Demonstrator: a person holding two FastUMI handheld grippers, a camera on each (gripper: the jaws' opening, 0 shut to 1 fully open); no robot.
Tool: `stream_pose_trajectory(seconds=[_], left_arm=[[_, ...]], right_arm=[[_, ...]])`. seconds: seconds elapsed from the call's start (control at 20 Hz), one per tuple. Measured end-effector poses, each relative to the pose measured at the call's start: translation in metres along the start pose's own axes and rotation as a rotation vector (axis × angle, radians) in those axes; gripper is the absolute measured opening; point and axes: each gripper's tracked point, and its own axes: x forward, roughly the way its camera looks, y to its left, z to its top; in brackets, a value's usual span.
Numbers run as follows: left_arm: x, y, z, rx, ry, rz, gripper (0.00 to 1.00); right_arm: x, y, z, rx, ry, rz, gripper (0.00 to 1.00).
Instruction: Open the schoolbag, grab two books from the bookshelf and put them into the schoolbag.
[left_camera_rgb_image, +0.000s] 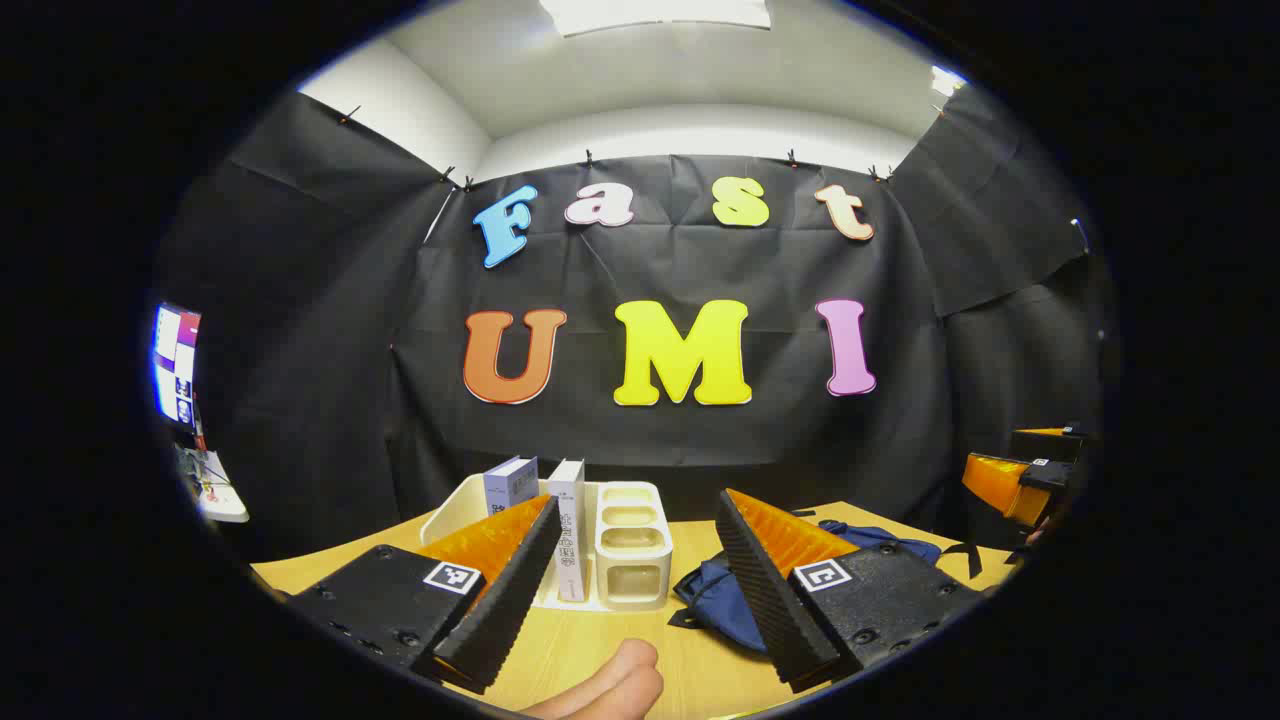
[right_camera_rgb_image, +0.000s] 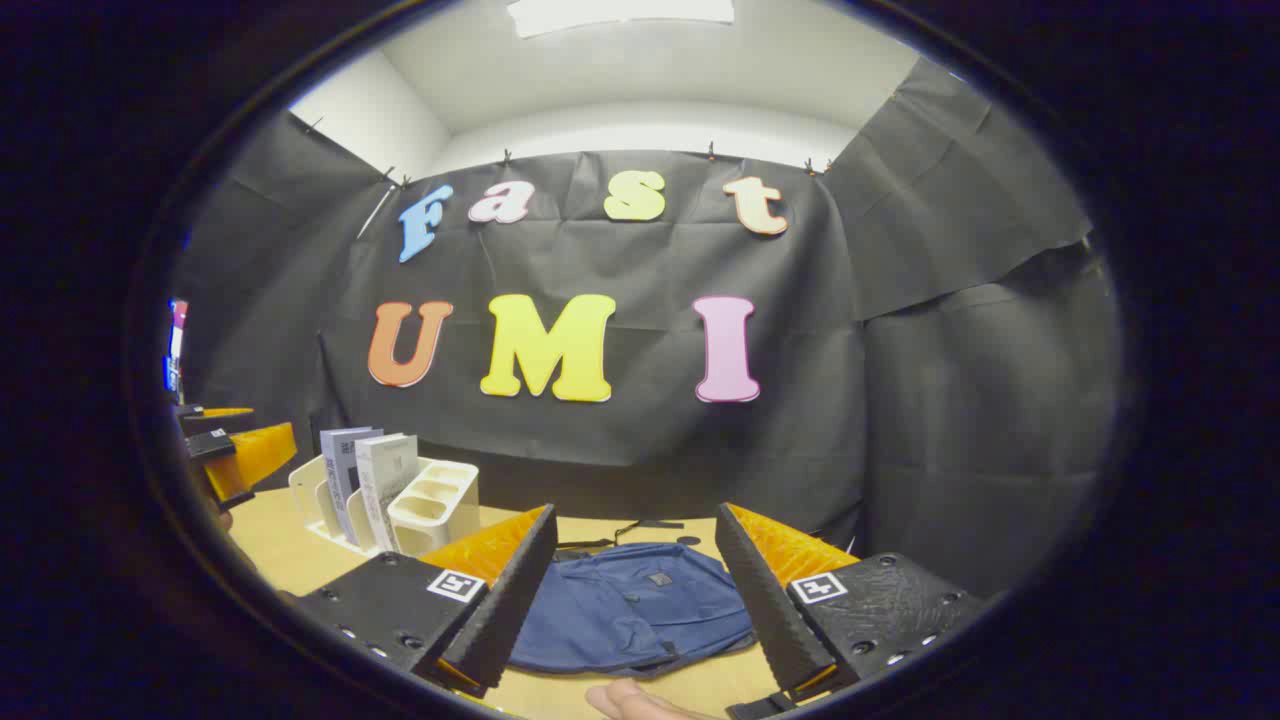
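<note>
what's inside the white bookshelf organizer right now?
Two upright books stand side by side in the white plastic bookshelf organizer. Its three small front compartments look empty, though their bottoms are partly hidden. The books' lower edges are covered by the organizer wall.

Black cloth (left_camera_rgb_image: 660, 440) drapes the booth's back and side walls, clipped along its top edge. Above it runs a white wall (left_camera_rgb_image: 700, 130) and ceiling with a bright light panel (left_camera_rgb_image: 655, 12). A light wooden surface (left_camera_rgb_image: 570, 650) spans the lower frame. A lit screen (left_camera_rgb_image: 175, 362) glows at far left.
</note>
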Motion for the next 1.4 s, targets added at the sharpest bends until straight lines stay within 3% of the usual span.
stream_pose_trajectory(seconds=[0.05, 0.2, 0.45, 0.55, 0.85, 1.1, 1.4], left_arm=[[-0.005, 0.005, -0.001, 0.016, 0.01, -0.001, 0.97], [-0.015, 0.016, -0.005, 0.023, 0.039, -0.016, 0.97], [-0.022, 0.037, -0.009, 0.036, 0.061, 0.0, 0.97], [-0.022, 0.041, -0.013, 0.035, 0.074, 0.006, 0.97], [-0.021, 0.051, -0.013, 0.018, 0.072, 0.002, 0.97], [-0.015, 0.056, -0.018, -0.024, 0.075, -0.021, 0.97], [-0.007, 0.07, -0.025, 0.01, 0.075, 0.001, 0.97]], right_arm=[[-0.003, 0.008, 0.0, 0.001, 0.006, 0.005, 0.97], [-0.011, 0.023, 0.001, 0.001, 0.016, 0.01, 0.92], [-0.019, 0.047, -0.001, -0.022, 0.026, 0.028, 0.97], [-0.02, 0.055, -0.002, -0.043, 0.029, 0.036, 0.92], [-0.018, 0.065, -0.014, -0.092, 0.059, 0.042, 0.93], [-0.005, 0.083, -0.043, -0.163, 0.105, 0.056, 0.95], [0.019, 0.113, -0.102, -0.225, 0.226, 0.102, 0.98]])
